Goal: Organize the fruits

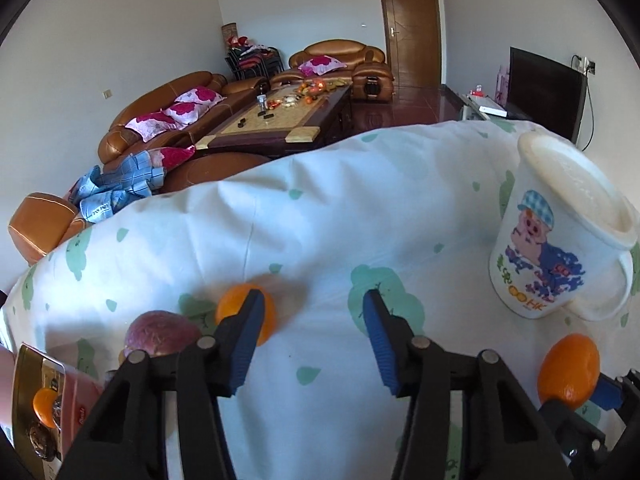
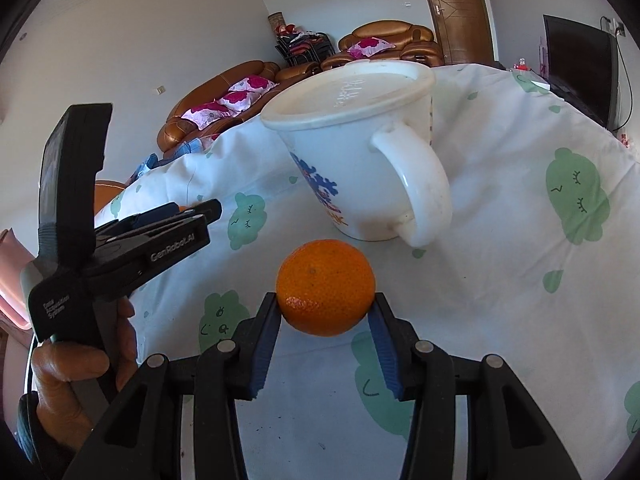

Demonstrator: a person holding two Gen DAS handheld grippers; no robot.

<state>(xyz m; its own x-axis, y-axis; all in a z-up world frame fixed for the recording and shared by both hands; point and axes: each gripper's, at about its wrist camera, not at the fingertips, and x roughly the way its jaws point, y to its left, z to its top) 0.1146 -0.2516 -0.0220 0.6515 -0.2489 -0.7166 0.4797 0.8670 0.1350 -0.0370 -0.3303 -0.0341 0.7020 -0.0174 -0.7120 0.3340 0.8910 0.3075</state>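
Note:
My right gripper (image 2: 326, 310) is shut on an orange mandarin (image 2: 326, 286), its blue pads pressing both sides just above the tablecloth. In the left wrist view that held mandarin (image 1: 568, 372) shows at the lower right. My left gripper (image 1: 314, 312) stands open over the cloth with nothing between its fingers. A second mandarin (image 1: 234, 304) lies just behind its left finger, partly hidden by it. A purple passion fruit (image 1: 160, 334) sits further left. A white cartoon-printed mug (image 1: 560, 240) stands upright, right in front of the held mandarin (image 2: 360, 160).
A white tablecloth with green cloud shapes (image 1: 280, 220) covers the table. A pink printed box (image 1: 40, 400) sits at the left edge. A person's hand (image 2: 80, 364) holds the left gripper (image 2: 200, 214). Brown sofas (image 1: 160, 120) and a coffee table stand beyond.

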